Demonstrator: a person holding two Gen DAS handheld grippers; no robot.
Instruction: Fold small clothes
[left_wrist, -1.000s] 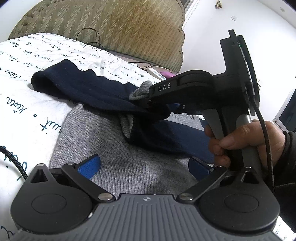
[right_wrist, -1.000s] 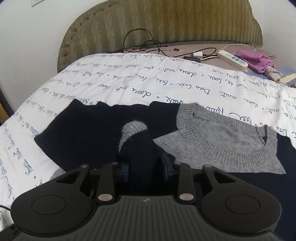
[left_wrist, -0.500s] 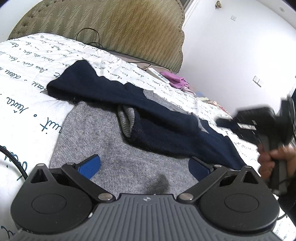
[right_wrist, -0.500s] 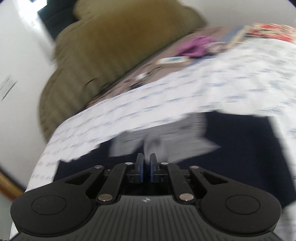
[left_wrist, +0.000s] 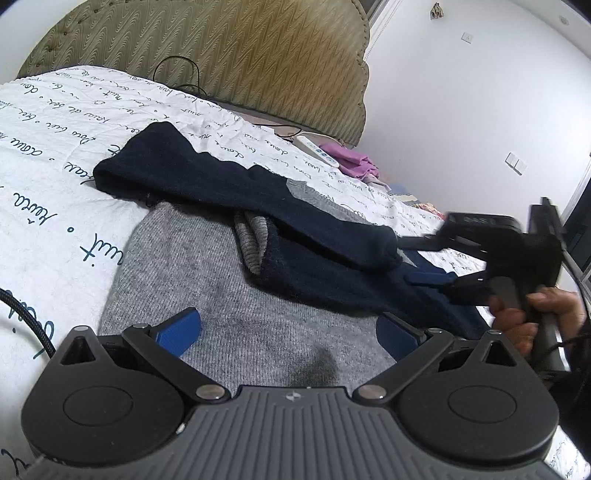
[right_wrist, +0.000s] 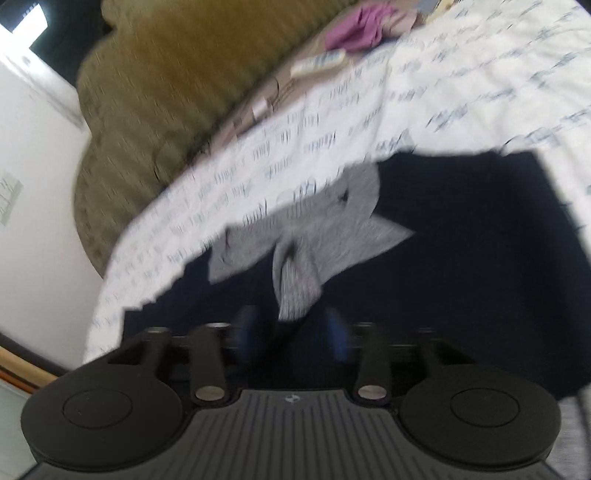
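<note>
Left gripper (left_wrist: 288, 328) spread wide over grey hem, gripping nothing. Right gripper (right_wrist: 291, 334) opening beside navy sleeve, nothing visibly pinched. Sweater (left_wrist: 229, 332) lay half-folded on bed (left_wrist: 55, 155). Soft, limp knit; probably best pinched at cuff or hem.

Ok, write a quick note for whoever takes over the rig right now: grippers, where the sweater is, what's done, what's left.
Left gripper: open, low over the sweater's grey hem, holding nothing.
Right gripper: jaws opening, nothing pinched; it is at the sweater's right edge, held by a hand.
Sweater: flat on the bedspread, navy top, grey body and collar.
Done: both navy sleeves lie folded across the chest, grey cuff on top.
Left: probably fold the hem up toward the collar, then tidy.
</note>
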